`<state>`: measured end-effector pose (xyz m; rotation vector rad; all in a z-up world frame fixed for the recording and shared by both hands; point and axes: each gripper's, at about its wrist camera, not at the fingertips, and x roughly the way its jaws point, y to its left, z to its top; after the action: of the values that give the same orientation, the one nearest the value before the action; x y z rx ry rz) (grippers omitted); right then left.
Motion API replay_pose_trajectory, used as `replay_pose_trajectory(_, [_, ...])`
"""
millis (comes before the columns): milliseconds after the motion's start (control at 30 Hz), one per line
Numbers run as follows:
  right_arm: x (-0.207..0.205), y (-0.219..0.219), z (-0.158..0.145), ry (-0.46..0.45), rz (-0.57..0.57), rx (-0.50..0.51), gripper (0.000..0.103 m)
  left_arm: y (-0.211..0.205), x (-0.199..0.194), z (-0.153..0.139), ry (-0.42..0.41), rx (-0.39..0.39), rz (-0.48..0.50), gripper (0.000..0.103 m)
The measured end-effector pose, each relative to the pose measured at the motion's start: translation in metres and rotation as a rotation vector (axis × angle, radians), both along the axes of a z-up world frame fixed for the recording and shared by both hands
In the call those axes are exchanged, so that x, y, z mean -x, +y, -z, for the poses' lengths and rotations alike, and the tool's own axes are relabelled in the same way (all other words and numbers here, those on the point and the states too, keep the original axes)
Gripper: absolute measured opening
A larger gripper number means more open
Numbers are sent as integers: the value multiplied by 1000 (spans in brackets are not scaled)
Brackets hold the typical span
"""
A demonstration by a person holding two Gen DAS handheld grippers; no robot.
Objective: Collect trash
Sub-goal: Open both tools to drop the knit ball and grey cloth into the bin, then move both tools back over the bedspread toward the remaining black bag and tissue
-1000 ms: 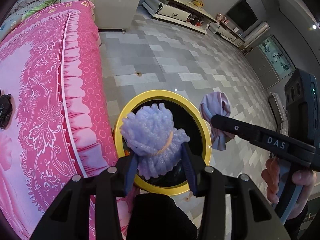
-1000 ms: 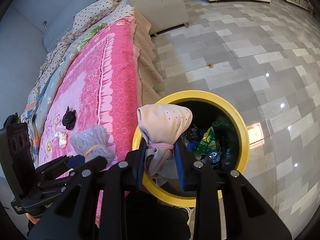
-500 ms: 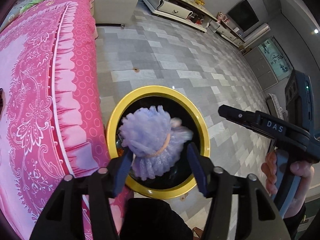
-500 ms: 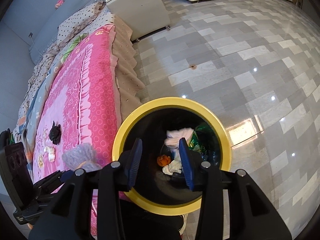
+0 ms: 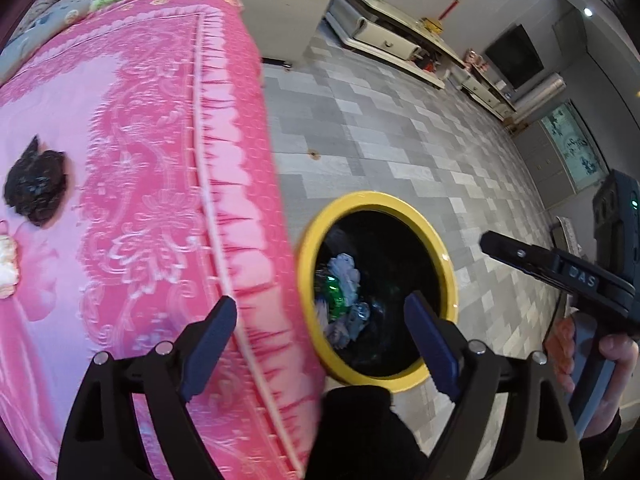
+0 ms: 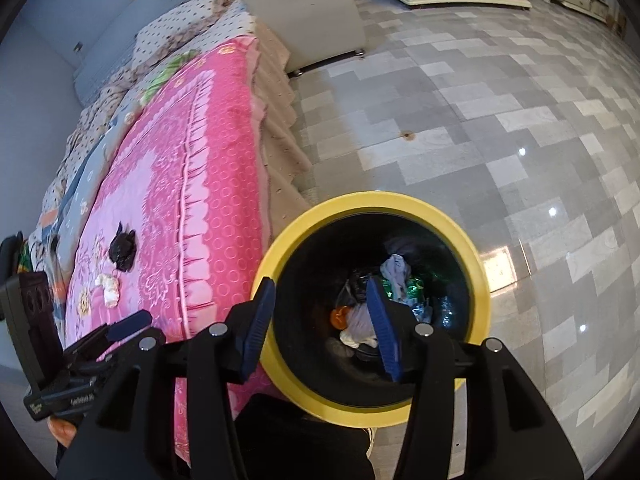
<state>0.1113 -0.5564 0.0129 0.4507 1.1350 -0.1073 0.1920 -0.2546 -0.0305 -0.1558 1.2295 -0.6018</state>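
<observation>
A black bin with a yellow rim [image 5: 372, 198] [image 6: 372, 200] stands on the floor against the bed. Inside it lie a pale lavender foam bundle [image 5: 344, 272], a pale cloth [image 6: 396, 272], a green wrapper [image 6: 412, 284] and an orange scrap [image 6: 339, 316]. My left gripper [image 5: 320, 312] straddles the bed's edge and the bin; its jaws are opening with nothing between them. My right gripper [image 6: 320, 286] hangs over the bin's left side, jaws opening and empty. A black crumpled wad [image 5: 34, 192] [image 6: 124, 250] and a white crumpled scrap [image 6: 109, 286] lie on the pink bedspread [image 5: 152, 184].
A white bedside cabinet [image 6: 304, 12] stands at the bed's far end. Low white drawer units [image 5: 384, 36] line the far wall. Grey tiled floor [image 6: 480, 120] spreads to the right of the bin. A hand [image 5: 616, 356] holds the right gripper's handle.
Both grippers opened and let go: the lavender foam bundle and the pale cloth bundle dropped into the bin. My left gripper has shifted left, toward the bed.
</observation>
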Motion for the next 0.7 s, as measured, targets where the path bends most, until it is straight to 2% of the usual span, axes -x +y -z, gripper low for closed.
replay_pose_trajectory(233, [-33, 64, -10, -14, -154, 5, 50, 82, -28, 10, 10, -31, -152, 82])
replay_pose_trajectory(700, [-140, 217, -12, 34, -443, 0, 57, 230, -82, 31, 23, -110, -451, 82])
